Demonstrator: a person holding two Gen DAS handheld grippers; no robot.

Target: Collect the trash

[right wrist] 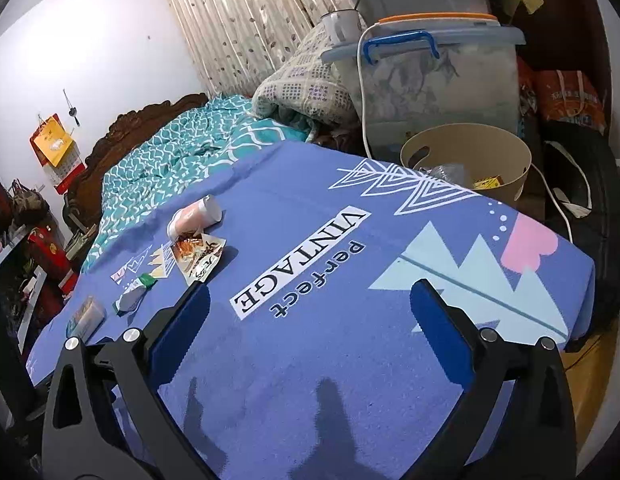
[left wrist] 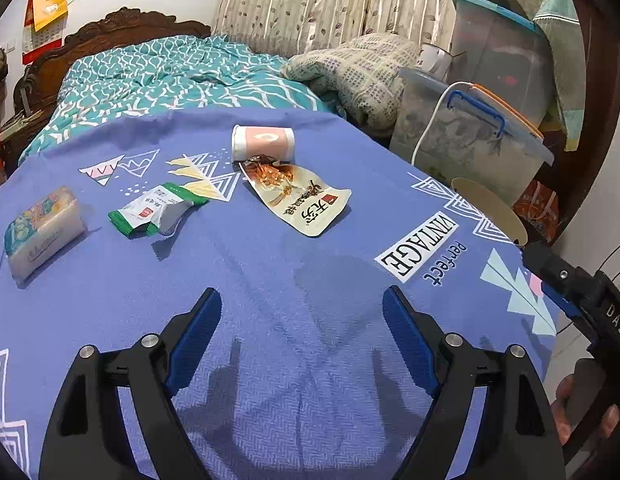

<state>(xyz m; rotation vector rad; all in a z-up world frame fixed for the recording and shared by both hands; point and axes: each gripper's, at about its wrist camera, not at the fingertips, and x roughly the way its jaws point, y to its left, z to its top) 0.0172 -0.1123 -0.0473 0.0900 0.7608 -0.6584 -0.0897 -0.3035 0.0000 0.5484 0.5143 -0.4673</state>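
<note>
On the blue cloth-covered table (left wrist: 269, 264) lie a white and orange snack wrapper (left wrist: 297, 196), a crumpled green and white wrapper (left wrist: 157, 210), a tissue pack (left wrist: 41, 228) and a pink and white roll (left wrist: 263, 143) on its side. My left gripper (left wrist: 301, 312) is open and empty, hovering over the cloth short of the wrappers. My right gripper (right wrist: 310, 304) is open and empty over the table's right part. The snack wrapper (right wrist: 197, 258), green wrapper (right wrist: 133, 294), roll (right wrist: 193, 216) and tissue pack (right wrist: 85, 316) lie to its far left. A beige bin (right wrist: 466, 160) stands past the far right edge.
A bed with a teal cover (left wrist: 169, 76) lies behind the table. Clear storage boxes (left wrist: 470, 140) and a folded quilt (left wrist: 354, 72) stand at the back right. The bin rim (left wrist: 490, 208) shows at the table's right edge. The right gripper's body (left wrist: 582, 300) is at the far right.
</note>
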